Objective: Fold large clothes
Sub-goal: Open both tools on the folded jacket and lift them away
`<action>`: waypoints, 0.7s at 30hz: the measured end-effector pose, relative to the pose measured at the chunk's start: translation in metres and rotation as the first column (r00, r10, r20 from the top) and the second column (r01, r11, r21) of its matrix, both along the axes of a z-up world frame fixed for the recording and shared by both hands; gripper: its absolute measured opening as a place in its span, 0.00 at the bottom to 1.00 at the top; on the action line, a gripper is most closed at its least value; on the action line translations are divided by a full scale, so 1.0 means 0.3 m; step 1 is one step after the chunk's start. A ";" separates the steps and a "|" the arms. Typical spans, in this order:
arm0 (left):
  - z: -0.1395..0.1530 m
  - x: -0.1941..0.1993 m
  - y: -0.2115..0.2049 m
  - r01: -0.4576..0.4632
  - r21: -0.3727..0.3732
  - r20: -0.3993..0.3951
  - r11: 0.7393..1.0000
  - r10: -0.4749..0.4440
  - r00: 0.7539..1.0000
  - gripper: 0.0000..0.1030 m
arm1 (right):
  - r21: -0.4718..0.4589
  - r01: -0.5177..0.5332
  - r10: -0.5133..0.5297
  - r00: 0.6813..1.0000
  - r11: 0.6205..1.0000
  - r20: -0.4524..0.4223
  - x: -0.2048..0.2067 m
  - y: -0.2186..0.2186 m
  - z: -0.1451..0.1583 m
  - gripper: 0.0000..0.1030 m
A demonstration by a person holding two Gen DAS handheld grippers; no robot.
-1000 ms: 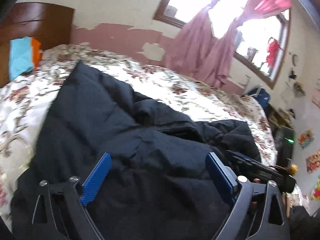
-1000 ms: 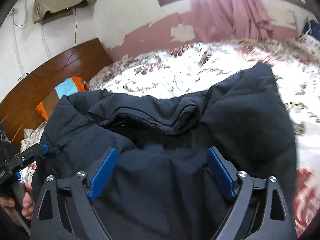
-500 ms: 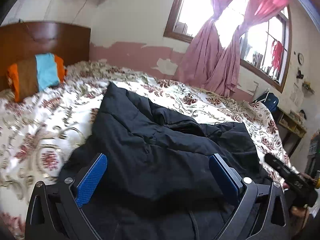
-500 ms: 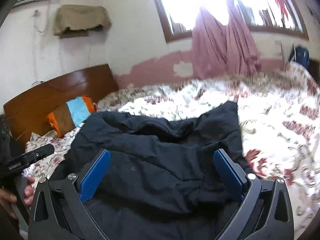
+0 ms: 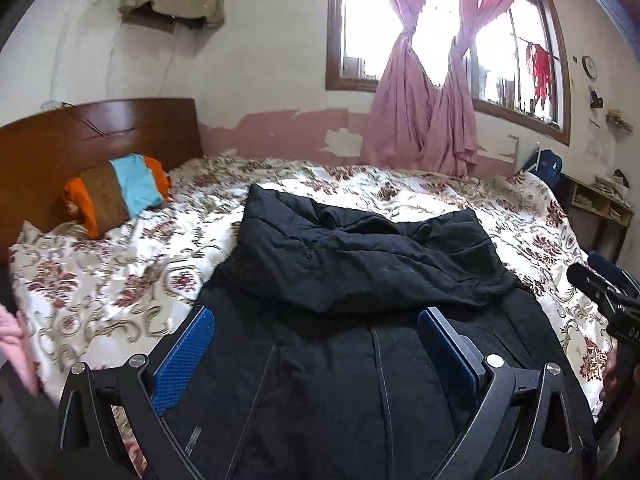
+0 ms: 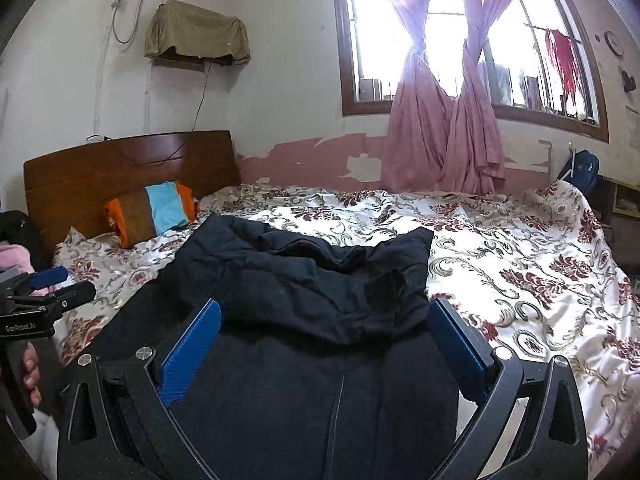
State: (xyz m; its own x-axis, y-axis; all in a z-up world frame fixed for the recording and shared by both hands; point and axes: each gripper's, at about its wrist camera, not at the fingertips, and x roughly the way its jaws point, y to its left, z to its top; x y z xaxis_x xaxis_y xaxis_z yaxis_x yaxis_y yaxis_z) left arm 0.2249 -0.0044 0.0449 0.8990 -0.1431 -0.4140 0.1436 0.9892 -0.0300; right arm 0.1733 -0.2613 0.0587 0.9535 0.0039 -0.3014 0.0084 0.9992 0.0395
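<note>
A large black padded jacket (image 5: 360,264) lies on the flowered bedspread (image 5: 120,280), its far part doubled back over the near part in a thick fold. My left gripper (image 5: 316,320) hovers over the jacket's near half, open, nothing between its blue pads. In the right wrist view the same jacket (image 6: 304,280) fills the lower middle, and my right gripper (image 6: 326,308) is open above it, also holding nothing. Each gripper shows in the other's view: the right gripper (image 5: 600,288) at the right edge, the left gripper (image 6: 44,292) at the left edge, a hand on its handle.
An orange, brown and blue pillow (image 5: 116,196) leans on the wooden headboard (image 5: 80,136). Pink curtains (image 5: 420,128) hang at the window behind the bed. A side table (image 5: 600,204) and a blue bag (image 5: 544,164) stand at the far right. Pink cloth (image 6: 16,258) lies left.
Both grippers have drawn back and upward from the jacket, so it looks smaller and more of the room shows. Their jaws stand a little wider than a second ago.
</note>
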 end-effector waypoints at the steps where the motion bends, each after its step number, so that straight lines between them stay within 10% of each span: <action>1: 0.003 -0.023 0.000 0.002 -0.002 0.007 1.000 -0.002 1.000 0.99 | -0.011 0.000 0.000 1.000 1.000 0.009 -0.030 0.007 -0.001 0.98; 21: -0.128 -0.334 0.028 -0.072 0.169 -0.017 0.983 0.076 0.997 1.00 | -0.079 -0.038 0.040 0.999 0.996 0.018 -0.314 0.044 -0.077 0.98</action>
